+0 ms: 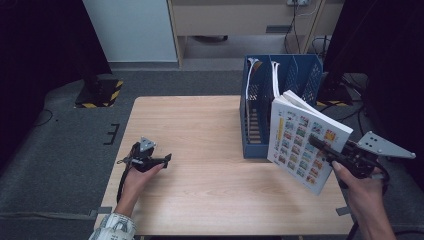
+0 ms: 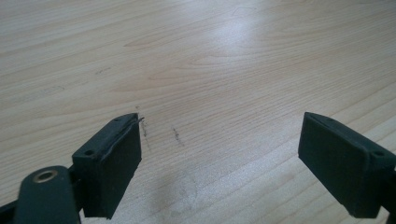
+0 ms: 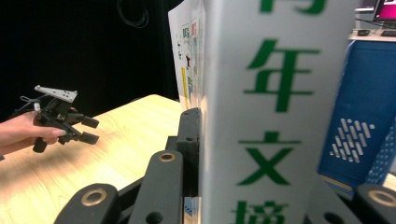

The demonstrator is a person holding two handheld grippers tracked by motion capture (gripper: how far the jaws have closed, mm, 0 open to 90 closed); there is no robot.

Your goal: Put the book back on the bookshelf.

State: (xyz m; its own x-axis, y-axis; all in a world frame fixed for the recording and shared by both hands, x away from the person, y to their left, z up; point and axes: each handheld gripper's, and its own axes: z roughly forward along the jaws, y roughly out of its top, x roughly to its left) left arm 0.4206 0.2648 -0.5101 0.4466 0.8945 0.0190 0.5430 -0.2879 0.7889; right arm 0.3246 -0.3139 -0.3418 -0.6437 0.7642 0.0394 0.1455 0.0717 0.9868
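A thick white book [image 1: 296,134], its cover printed with rows of small coloured pictures, hangs tilted above the table's right side. My right gripper [image 1: 316,143] is shut on it from the right. In the right gripper view the book's spine [image 3: 275,107] with green characters stands between the jaws, one black pad [image 3: 189,140] flat against the cover and the other hidden behind the book. My left gripper [image 1: 167,159] rests low at the table's left front, held by a hand. Its jaws [image 2: 222,126] stand wide apart over bare wood with nothing between them. It also shows far off [image 3: 88,130].
A blue mesh file rack [image 1: 260,115] stands at the table's back right, just behind the book, with white bound papers [image 1: 274,75] upright in its slots. The rack [image 3: 359,116] sits close on the right. The wooden table [image 1: 200,125] spreads between the hands. Dark floor surrounds it.
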